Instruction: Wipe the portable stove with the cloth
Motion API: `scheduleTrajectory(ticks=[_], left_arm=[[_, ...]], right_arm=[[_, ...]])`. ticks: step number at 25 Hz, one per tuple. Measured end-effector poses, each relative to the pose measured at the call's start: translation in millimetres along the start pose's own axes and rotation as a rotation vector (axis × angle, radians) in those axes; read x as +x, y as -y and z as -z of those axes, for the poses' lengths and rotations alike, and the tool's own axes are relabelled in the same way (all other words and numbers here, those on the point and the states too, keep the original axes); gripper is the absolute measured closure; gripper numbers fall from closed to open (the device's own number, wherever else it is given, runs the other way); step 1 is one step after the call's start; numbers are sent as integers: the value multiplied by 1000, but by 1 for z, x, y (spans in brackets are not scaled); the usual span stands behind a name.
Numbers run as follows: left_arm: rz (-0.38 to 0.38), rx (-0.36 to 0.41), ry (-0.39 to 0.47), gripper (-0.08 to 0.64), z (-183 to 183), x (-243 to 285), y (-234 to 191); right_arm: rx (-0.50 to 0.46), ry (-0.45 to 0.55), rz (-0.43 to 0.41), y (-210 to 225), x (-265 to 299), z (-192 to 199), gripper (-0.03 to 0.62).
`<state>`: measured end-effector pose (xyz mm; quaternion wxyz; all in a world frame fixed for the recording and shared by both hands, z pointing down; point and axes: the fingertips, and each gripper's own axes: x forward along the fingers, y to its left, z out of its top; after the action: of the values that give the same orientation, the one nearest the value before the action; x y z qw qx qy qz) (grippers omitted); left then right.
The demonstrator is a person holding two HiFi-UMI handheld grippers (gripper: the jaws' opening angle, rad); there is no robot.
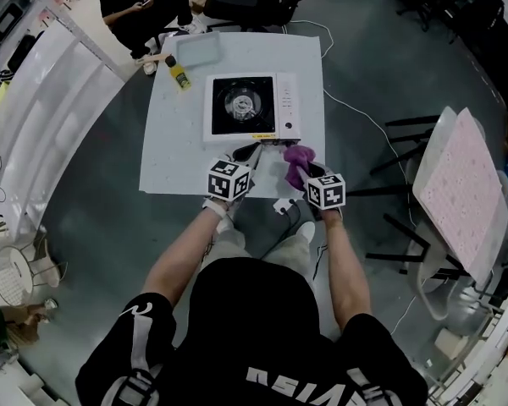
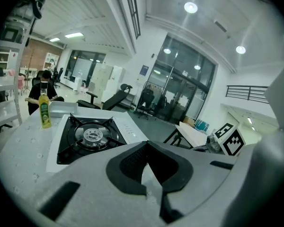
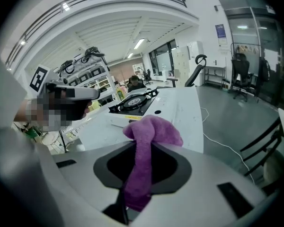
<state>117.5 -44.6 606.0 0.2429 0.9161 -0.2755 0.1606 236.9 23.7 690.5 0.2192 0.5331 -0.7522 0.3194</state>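
Note:
The portable stove (image 1: 250, 106) is white with a black burner top and sits in the middle of the white table (image 1: 178, 150). It also shows in the left gripper view (image 2: 87, 136) and, farther off, in the right gripper view (image 3: 132, 103). My right gripper (image 1: 296, 172) is shut on a purple cloth (image 1: 298, 159) just off the stove's near right corner. In its own view the cloth (image 3: 149, 136) bulges out past the jaws. My left gripper (image 1: 247, 150) hovers at the stove's near edge, and its jaws (image 2: 146, 144) meet at the tips with nothing between them.
A yellow oil bottle (image 1: 179, 73) stands left of the stove, and a shallow tray (image 1: 197, 49) lies at the table's far edge. A person sits on a chair beyond the table (image 1: 140, 7). A pink board (image 1: 461, 184) on a stand is to the right. A cable runs across the floor.

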Motion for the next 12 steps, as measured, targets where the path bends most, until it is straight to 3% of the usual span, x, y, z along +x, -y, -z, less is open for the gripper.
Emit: scheduleTrajectory(ticks=[12], left_arm=[[-30,-2,-18,554,27,15,6]], right_arm=[[34,-88,-4,26,35,51,508]])
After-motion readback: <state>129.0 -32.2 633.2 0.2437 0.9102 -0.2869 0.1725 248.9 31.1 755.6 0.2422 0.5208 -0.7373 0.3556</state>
